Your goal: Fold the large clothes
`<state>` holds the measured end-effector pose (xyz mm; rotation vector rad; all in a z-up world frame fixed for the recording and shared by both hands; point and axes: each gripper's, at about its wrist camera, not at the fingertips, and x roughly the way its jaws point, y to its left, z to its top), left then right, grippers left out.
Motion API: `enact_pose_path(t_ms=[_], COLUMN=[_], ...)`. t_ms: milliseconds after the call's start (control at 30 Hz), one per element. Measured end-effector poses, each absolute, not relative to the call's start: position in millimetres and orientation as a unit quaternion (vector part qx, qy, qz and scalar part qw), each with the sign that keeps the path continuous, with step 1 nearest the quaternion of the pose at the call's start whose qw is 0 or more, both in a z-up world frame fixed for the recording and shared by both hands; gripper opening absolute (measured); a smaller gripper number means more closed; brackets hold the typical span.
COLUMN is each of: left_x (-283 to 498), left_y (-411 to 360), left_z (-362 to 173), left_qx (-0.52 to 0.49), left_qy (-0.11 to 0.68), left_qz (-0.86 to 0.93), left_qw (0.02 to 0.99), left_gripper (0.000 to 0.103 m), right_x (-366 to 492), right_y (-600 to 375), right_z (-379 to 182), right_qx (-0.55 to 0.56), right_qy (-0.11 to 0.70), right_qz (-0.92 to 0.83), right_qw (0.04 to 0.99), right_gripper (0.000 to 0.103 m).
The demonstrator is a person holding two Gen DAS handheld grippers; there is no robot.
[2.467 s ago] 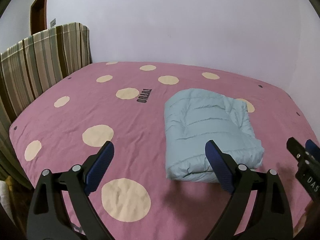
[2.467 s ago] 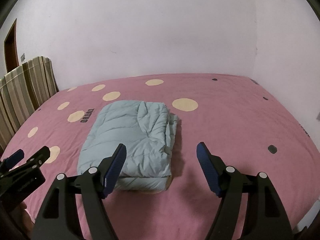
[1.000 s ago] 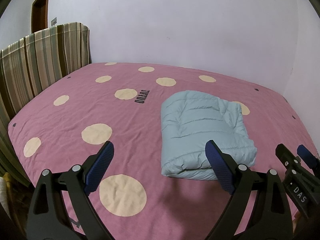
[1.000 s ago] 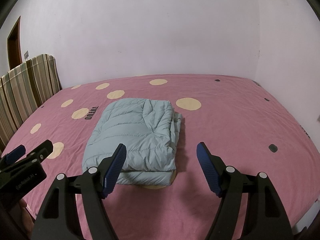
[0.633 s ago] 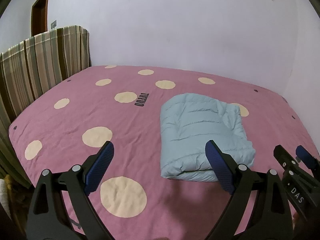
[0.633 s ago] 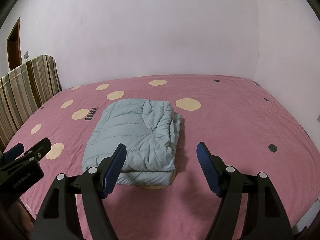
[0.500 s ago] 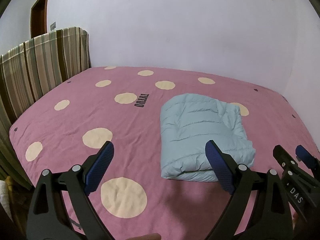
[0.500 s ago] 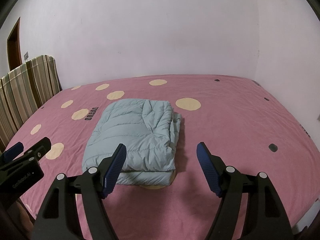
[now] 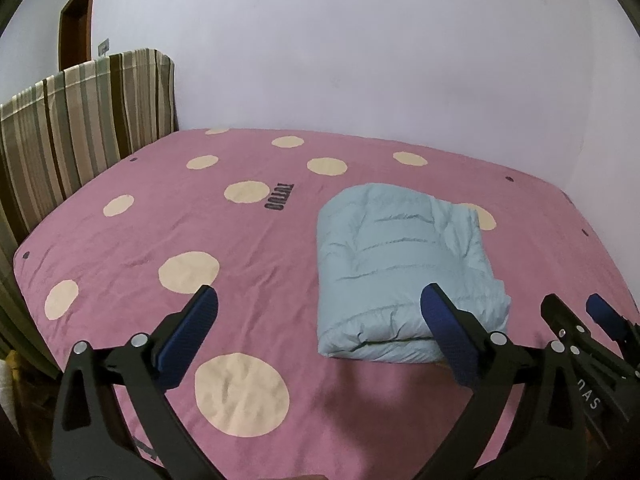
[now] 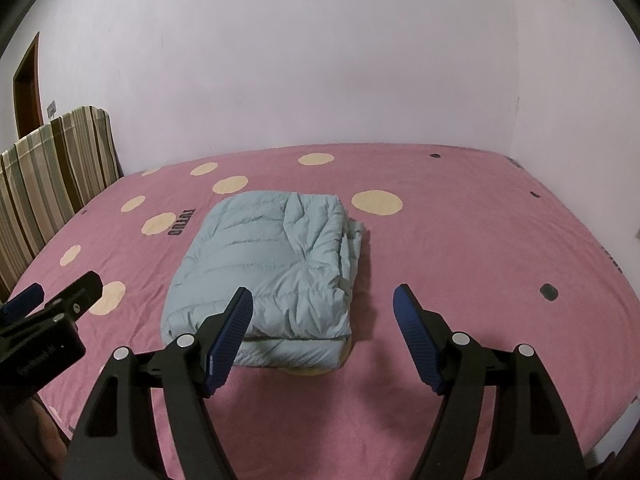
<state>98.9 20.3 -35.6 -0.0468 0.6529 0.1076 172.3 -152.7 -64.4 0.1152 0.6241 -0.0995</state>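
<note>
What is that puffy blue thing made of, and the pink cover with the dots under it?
The folded blue jacket looks like thin, smooth synthetic shell over soft filling: stitched puffy rows and a faint sheen. The pink bed cover looks like matte woven cloth, maybe cotton: soft wrinkles, no shine.

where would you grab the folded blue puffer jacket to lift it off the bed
Probably at the near folded edge of the puffer jacket, coming from the front with the open right gripper. There the layers stack into a thick lip; its right side shows loose layer edges that could splay.
</note>
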Motion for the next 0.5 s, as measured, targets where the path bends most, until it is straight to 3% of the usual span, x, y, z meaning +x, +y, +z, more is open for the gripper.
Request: enact_pose_path(t_ms=[500], left_x=[113.2], left_y=[23.9], left_z=[-47.6], left_qx=[-0.026], left_qy=[0.326], left_qz=[0.039], left_qw=[0.944], left_gripper=[0.101], right_x=[178.7], right_y=[-157.4], right_z=[-74.3], right_qx=[0.061], right_qy=[0.316], right_qz=[-0.053], right_qw=[0.945], right_gripper=[0.072])
